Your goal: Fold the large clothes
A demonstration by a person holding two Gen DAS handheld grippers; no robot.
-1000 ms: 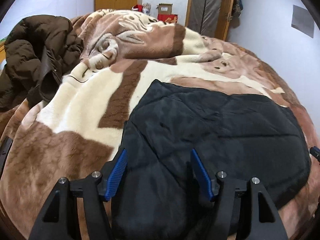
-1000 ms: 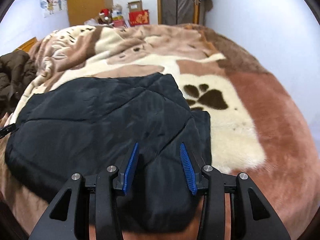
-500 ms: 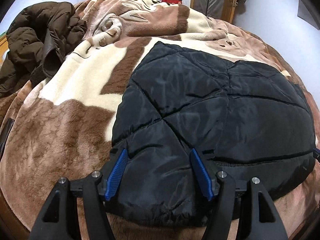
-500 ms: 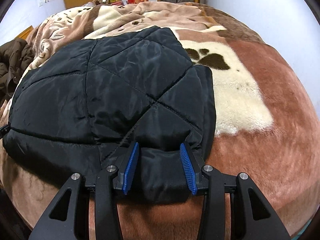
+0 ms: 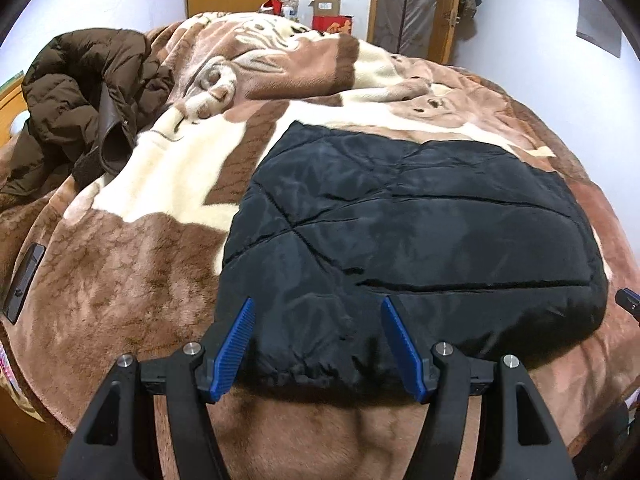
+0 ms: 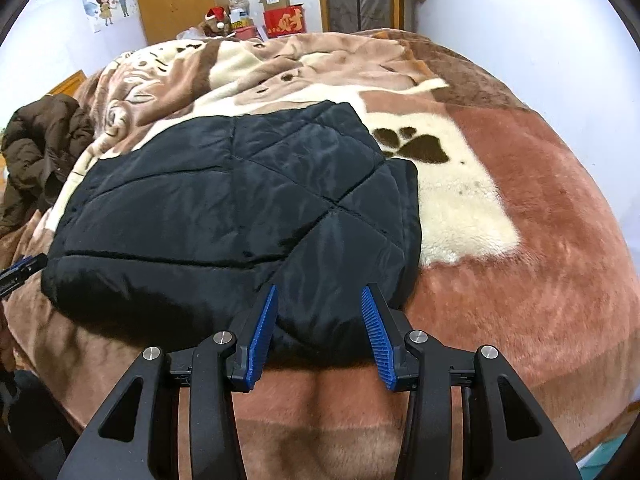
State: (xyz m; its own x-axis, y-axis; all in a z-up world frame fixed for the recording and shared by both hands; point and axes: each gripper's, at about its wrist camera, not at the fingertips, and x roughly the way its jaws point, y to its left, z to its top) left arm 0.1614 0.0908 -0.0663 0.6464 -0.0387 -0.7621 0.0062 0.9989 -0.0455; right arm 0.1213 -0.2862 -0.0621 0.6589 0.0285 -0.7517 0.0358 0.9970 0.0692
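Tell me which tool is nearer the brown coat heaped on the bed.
Left. The left tool sits at the black jacket's near corner on the brown coat's side; the right tool is at the far corner.

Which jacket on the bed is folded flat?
The black quilted jacket, a neat flat rectangle at the near edge of the blanket. The brown puffer jacket lies crumpled farther back.

Left claw (image 5: 316, 344), right claw (image 6: 320, 332), black arms, ribbed blue pads, silver screws
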